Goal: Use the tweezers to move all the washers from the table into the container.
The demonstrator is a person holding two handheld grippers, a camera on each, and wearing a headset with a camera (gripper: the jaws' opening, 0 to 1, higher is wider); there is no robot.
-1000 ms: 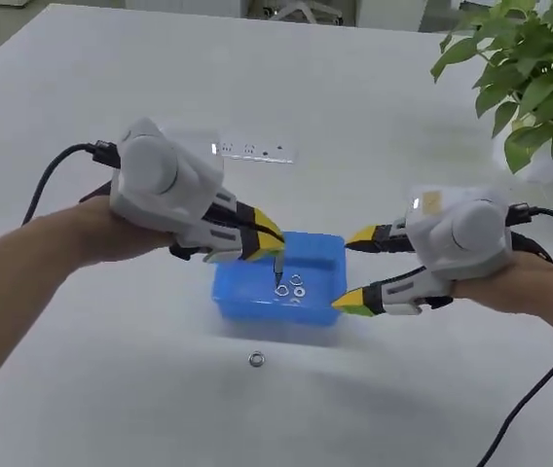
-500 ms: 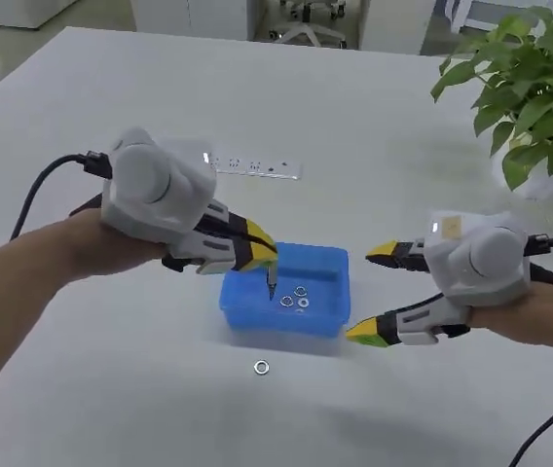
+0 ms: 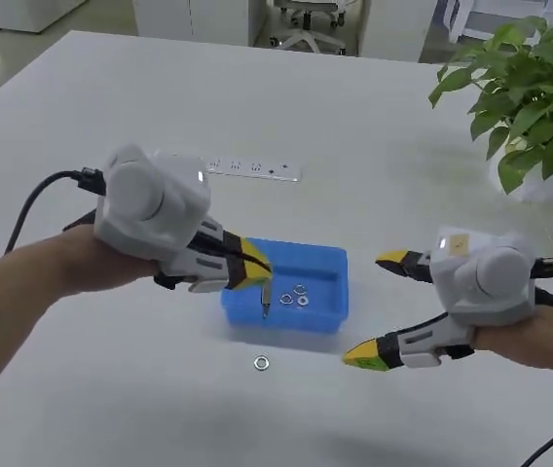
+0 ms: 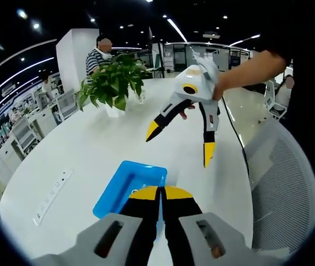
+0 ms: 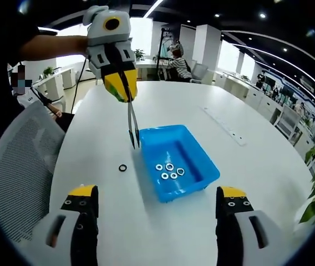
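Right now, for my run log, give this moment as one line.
left gripper: shut on tweezers | right gripper: open | container: several washers inside | table: one washer remaining

My left gripper (image 3: 257, 268) and right gripper (image 3: 379, 309): rounded pale-grey housings, black jaws tipped yellow, a black cable (image 3: 57, 178) trailing from each. Small screws (image 5: 79, 214) dot my right jaws.

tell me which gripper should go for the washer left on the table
Left: the left gripper is shut on the tweezers, tips near the loose washer; the right gripper is open and holds nothing.
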